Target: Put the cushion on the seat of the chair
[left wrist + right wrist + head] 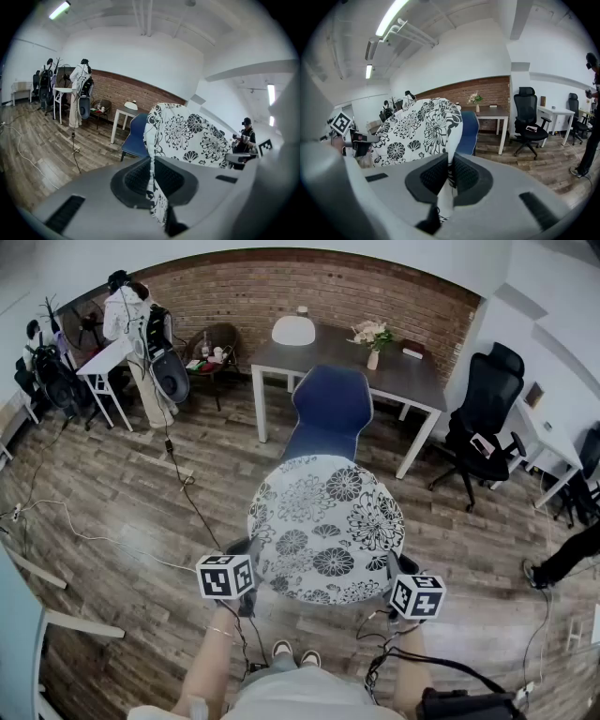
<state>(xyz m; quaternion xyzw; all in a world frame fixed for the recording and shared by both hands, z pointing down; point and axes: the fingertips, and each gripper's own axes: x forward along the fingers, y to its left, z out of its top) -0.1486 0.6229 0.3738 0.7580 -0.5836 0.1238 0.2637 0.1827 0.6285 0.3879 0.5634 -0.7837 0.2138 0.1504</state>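
Item: round white fabric cushion with black flower print (pixel 326 529), held off the wooden plank floor (pixel 131 493) between the two grippers, nearly flat, its far edge overlapping the front of the blue upholstered chair (pixel 330 409) in the head view and not resting on the seat. Left gripper (pixel 151 177): jaws pinched tight on the cushion's near-left hem, the fabric rising from between the pads. Right gripper (pixel 449 176): jaws likewise clamped on the near-right hem, so the cushion spans from one gripper to the other.
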